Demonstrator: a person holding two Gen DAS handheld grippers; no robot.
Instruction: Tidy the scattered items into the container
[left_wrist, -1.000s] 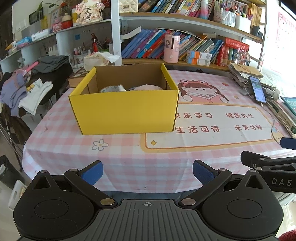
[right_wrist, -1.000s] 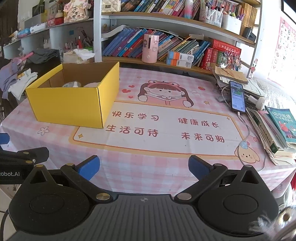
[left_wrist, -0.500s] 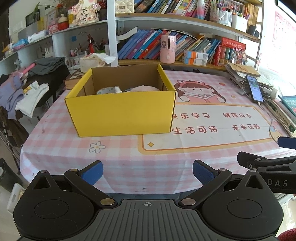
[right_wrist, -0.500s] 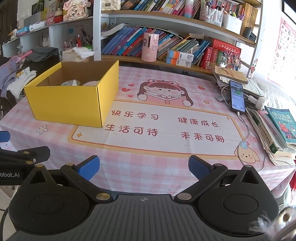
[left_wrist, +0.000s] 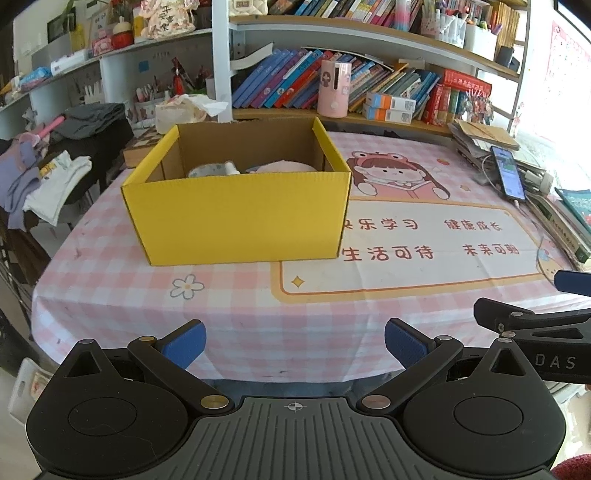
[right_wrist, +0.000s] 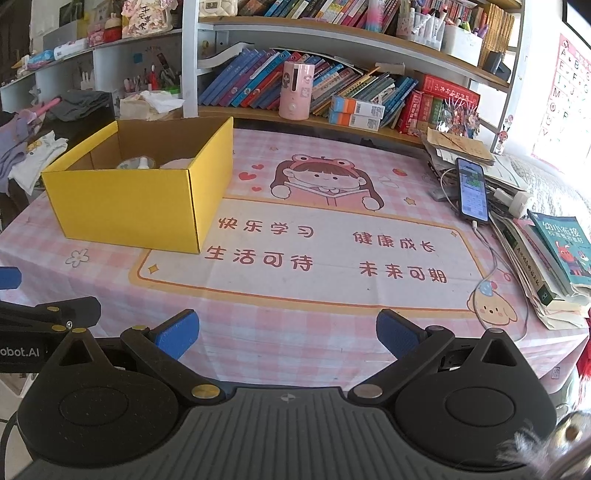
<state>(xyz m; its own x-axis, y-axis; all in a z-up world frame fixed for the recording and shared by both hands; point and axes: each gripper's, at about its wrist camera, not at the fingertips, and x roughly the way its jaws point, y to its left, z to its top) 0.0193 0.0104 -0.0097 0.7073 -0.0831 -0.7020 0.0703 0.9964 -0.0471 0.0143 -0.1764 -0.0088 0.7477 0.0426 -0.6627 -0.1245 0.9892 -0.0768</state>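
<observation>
Nearest you, two tongs, one per hand, both back at the near edge of the desk (left_wrist: 110, 295). Your left tongs (left_wrist: 294, 343) are spread wide, two blue pads with only checked cloth showing between them; they hold nothing and touch nothing. Your right tongs (right_wrist: 287, 334) are likewise spread wide and empty, hanging over the cloth's near hem. In the left wrist view the right tongs' black arm shows at the right margin, beside and clear of your left tongs. Beyond them lies one pink checked cloth (right_wrist: 332, 317) with one printed panel of red characters and one cartoon girl. One yellow box (left_wrist: 236, 218) stands upright on the left part of the desk, its top uncovered, its right corner overlapping the printed panel's edge. Inside it you can count two items: one pale rounded container with a white cap (left_wrist: 212, 170) on the left and one pinkish soft item (left_wrist: 282, 167) just beside it on the right; what lies lower is hidden by the front wall. Right side: one phone (right_wrist: 472, 188), cable attached, resting on a stack of books and papers. Farthest: one pink cylinder (right_wrist: 294, 90) on the lower bookshelf among leaning books.
</observation>
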